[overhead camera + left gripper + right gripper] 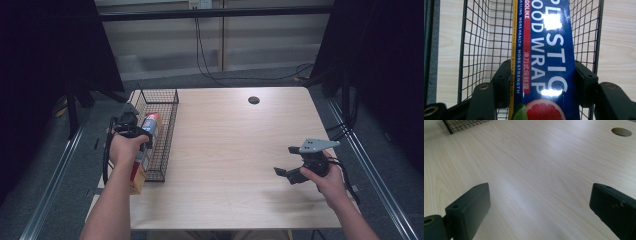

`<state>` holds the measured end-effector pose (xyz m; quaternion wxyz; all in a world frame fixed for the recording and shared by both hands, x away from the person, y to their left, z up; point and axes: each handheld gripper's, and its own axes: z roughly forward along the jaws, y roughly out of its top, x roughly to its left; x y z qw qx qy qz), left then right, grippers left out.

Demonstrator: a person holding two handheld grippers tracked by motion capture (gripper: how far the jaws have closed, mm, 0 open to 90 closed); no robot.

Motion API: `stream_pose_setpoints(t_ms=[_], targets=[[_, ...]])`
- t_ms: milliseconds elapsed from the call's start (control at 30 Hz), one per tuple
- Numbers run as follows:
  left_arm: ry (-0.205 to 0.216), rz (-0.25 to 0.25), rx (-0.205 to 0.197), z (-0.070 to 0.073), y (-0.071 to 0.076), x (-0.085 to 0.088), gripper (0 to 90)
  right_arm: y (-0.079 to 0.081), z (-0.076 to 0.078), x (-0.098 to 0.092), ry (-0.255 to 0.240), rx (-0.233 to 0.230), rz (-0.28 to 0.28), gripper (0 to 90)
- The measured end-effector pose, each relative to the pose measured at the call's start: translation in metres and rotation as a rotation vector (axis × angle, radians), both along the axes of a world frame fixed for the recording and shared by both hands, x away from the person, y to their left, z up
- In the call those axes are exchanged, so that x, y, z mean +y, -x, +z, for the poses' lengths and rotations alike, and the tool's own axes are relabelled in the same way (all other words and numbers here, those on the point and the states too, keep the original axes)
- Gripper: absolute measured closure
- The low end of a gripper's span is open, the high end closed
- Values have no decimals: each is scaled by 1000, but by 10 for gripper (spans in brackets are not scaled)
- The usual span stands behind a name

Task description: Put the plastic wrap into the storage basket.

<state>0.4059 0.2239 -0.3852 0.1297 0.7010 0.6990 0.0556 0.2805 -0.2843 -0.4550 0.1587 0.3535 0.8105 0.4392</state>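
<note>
Plastic wrap box (549, 62), long and blue with white letters and a picture of a cut grapefruit, sits between both jaws of the left gripper (541, 82), which are closed against its two long sides. From the high view, the left gripper (131, 125) holds this box (149, 132) over the black wire basket (170, 107) at the left part of the light wooden table (230, 150); the far end of the box is inside the basket, and the near end sticks out over the near rim. The right gripper (290, 161) hovers above the right part of the table, well apart from the basket. Its jaws stand wide and hold nothing. A round dark hole (254, 100) is in the table near the far edge.
</note>
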Motion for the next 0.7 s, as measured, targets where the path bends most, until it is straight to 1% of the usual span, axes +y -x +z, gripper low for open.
stream_pose_setpoints(t_ms=[67, 133, 167, 267, 333, 467, 533, 600, 667, 700], targets=[[2, -6, 6, 0, -1, 0, 428, 0, 0, 0, 0, 0, 1, 32], [-7, -17, 11, -1, -1, 0, 428, 0, 0, 0, 2, 1, 1, 31], [-3, -5, 14, -1, -1, -2, 427, 0, 0, 0, 1, 2, 1, 31], [-10, -8, 6, -3, -2, -2, 426, 0, 0, 0, 1, 1, 1, 31], [-19, -13, 9, -3, -2, -3, 425, 0, 0, 0, -1, 1, 2, 31], [-15, -8, 15, -3, -3, -4, 425, 0, 0, 0, 0, 1, 3, 31], [-10, -13, 17, -3, -3, -3, 424, 0, 0, 0, 0, 1, 3, 31], [-4, -6, 20, -4, -3, -3, 424, 0, 0, 0, 1, 2, 3, 32], [-7, -1, 22, -4, -4, -4, 423, 0, 0, 0, 2, 2, 2, 31], [-8, -7, 21, -4, -4, -3, 423, 0, 0, 0, 2, 2, 2, 31]])
